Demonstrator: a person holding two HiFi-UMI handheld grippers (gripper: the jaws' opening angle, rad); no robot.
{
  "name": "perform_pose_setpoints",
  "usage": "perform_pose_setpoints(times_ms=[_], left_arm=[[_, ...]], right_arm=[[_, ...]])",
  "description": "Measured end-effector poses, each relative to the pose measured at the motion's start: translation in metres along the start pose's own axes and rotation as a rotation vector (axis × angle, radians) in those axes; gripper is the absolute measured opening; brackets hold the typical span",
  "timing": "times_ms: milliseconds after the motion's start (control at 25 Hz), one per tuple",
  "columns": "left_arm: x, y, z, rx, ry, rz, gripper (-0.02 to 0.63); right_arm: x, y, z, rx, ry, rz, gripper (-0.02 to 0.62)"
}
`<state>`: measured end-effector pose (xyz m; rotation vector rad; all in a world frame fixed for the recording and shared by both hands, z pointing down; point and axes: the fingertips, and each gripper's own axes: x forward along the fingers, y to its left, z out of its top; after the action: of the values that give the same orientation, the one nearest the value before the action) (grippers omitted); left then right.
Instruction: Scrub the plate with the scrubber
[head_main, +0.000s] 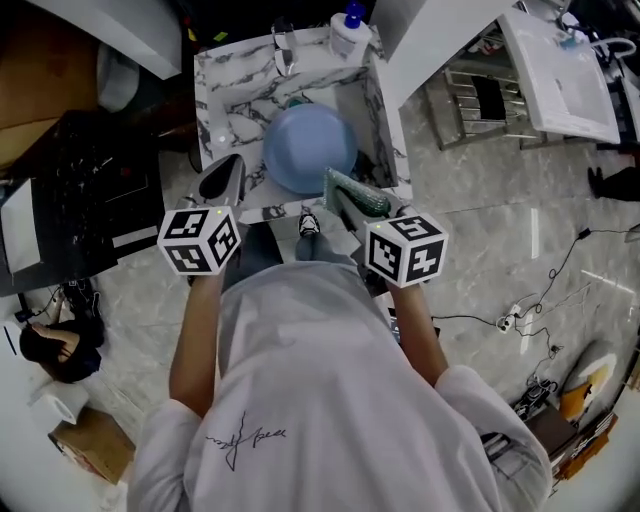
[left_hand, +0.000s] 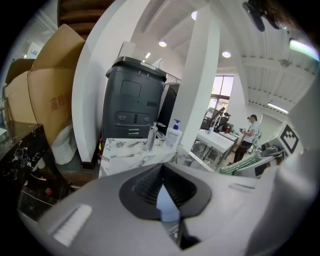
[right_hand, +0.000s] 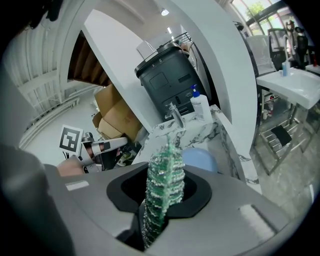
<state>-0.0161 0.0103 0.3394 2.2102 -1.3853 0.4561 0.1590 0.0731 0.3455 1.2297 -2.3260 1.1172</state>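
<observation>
From the head view, the blue plate (head_main: 305, 150) lies in the basin of a marble-patterned sink (head_main: 230, 75), below the faucet (head_main: 284, 48) and a pump soap bottle (head_main: 349, 30) on the back rim. The left hand-held gripper (head_main: 228, 170) hovers over the sink's left edge, just beside the plate and apart from it. The right hand-held gripper (head_main: 345, 200) sits at the plate's near right edge, with the green scrubber (head_main: 358, 192) sticking out of it toward the plate.

In the left gripper view, the ribbed pads meet at their tips with nothing between them. A sliver of blue from the plate shows only through the gap below.

In the right gripper view, the jaws are clamped on the scrubber, which stands edge-on between them. Its glittery green mesh bulges above the pads. The plate shows just beyond it, low in the basin.

The scrubber looks soft and springy, so it will probably flatten and fold under pressure. Holding it low on the body, as here, leaves plenty of free mesh to work with. The plate looks rigid, smooth and fairly light. It would likely slide or spin in the basin under a sideways scrub, and more so once wet. Its rim is the natural place to pin it. The empty left hand-held gripper could pinch or press the near left rim while the right one scrubs.
</observation>
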Motion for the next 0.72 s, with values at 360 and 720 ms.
perform_pose_setpoints(times_ms=[360, 720], left_arm=[[0.041, 0.020, -0.022, -0.059, 0.064, -0.012, 0.037], [0.091, 0.041, -0.036, -0.146, 0.124, -0.030, 0.037]], right_arm=[[0.003, -0.018, -0.003, 0.045, -0.009, -0.028, 0.055], [0.021, -0.016, 0.015, 0.026, -0.009, -0.033, 0.055]])
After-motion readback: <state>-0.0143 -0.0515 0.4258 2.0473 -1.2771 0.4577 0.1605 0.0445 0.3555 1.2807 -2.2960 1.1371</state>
